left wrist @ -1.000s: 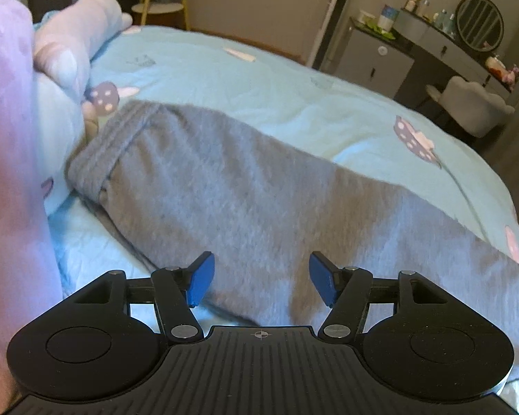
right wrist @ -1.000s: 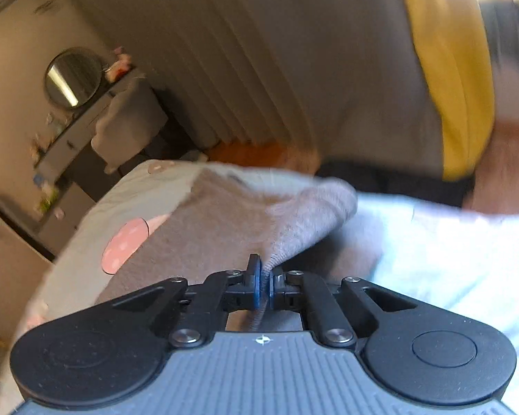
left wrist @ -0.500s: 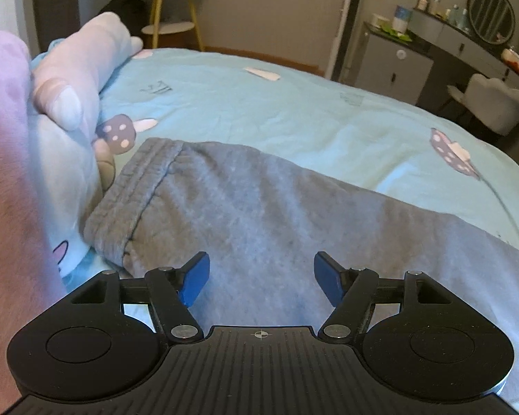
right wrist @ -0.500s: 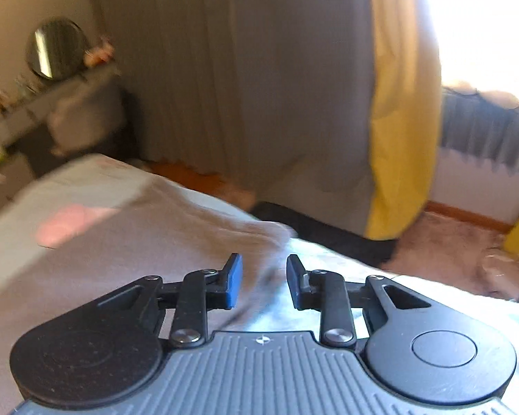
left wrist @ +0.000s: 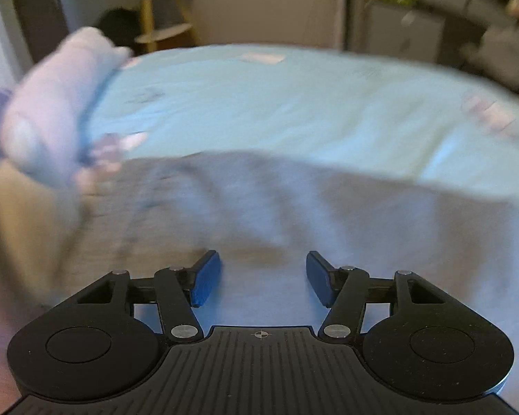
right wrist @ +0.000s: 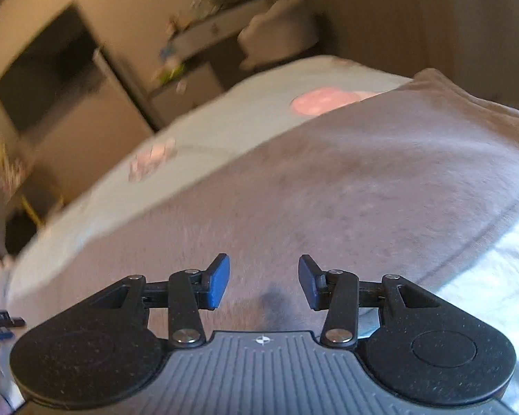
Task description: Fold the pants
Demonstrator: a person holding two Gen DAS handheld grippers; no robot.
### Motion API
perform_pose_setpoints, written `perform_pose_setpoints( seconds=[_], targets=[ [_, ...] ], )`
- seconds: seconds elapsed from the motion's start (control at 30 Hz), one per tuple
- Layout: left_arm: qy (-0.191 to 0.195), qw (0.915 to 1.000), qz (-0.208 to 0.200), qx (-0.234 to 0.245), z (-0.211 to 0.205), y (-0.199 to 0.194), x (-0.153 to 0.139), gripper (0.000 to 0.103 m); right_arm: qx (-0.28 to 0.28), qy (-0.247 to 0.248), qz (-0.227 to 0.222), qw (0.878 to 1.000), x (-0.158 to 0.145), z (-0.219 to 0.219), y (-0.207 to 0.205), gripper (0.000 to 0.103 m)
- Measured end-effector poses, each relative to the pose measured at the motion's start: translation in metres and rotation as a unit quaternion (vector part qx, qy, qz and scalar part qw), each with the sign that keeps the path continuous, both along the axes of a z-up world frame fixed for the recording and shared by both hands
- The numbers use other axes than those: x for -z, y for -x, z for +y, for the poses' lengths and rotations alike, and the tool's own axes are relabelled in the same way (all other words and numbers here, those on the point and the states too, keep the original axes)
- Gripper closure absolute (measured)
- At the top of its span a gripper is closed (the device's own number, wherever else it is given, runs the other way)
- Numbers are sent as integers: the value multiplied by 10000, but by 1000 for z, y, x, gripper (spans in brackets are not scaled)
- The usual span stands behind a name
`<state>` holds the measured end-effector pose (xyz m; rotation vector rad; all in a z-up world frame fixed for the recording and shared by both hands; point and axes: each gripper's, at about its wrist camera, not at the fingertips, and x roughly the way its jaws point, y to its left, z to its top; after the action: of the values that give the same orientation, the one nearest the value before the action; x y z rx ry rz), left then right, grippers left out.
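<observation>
Grey pants point(left wrist: 294, 214) lie flat along the bed point(left wrist: 259, 97), apparently unfolded; left gripper point(left wrist: 263, 278) and right gripper point(right wrist: 263, 282) both spread, empty.

Left wrist view: low, close over grey pants point(left wrist: 294, 214), facing across bed point(left wrist: 259, 103). Right wrist view: tilted, close above same pants point(right wrist: 328, 180), bed point(right wrist: 204, 145) shared.

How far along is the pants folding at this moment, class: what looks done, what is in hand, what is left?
Done: the grey pants lie spread along the light blue bed; no finished fold shows. In hand: nothing, since the left gripper and right gripper both hover open over the fabric. Left: gripping and folding, seemingly most of the job.
</observation>
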<state>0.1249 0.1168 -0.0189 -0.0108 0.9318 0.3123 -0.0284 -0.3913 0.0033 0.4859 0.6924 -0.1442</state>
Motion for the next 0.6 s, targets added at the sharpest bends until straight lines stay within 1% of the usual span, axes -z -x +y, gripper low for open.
perform_pose_setpoints(
  seconds=[0.07,0.1,0.17,0.2,0.23,0.27,0.3,0.33,0.37,0.4,0.43,0.5,0.6],
  targets=[
    [-352,9993,44,-101,9,4,7,44,-42,73,186,9998,0,3,-5,58],
    [-396,9992,2,-77,11,6,8,45,23,41,312,9995,1,1,-7,55],
    [-423,9990,-109,-69,11,13,5,49,158,-88,531,9984,8,2,-10,55],
    [-415,9989,-215,-65,9,17,1,47,212,-200,557,9980,10,0,-8,55],
    [-354,9988,-335,-19,6,22,-5,37,264,-281,517,9979,8,0,-4,54],
    [-221,9986,-473,55,3,27,-11,29,284,-307,489,9979,9,1,0,54],
    [37,9977,-645,182,-2,36,-18,29,305,-326,471,9979,9,3,3,54],
    [242,9966,-729,300,-7,41,-22,27,318,-331,470,9978,9,2,5,54],
    [415,9952,-775,422,-13,45,-25,25,312,-333,469,9979,9,1,5,53],
    [510,9943,-794,498,-21,49,-26,23,304,-338,473,9978,9,1,5,52],
    [565,9937,-804,543,-29,52,-26,22,299,-336,484,9978,10,1,3,52],
    [725,9906,-838,801,-44,58,-22,21,280,-373,485,9977,10,1,3,52],
    [694,9888,-729,1103,-64,63,-11,19,362,-575,398,9969,11,-8,2,52]
  ],
)
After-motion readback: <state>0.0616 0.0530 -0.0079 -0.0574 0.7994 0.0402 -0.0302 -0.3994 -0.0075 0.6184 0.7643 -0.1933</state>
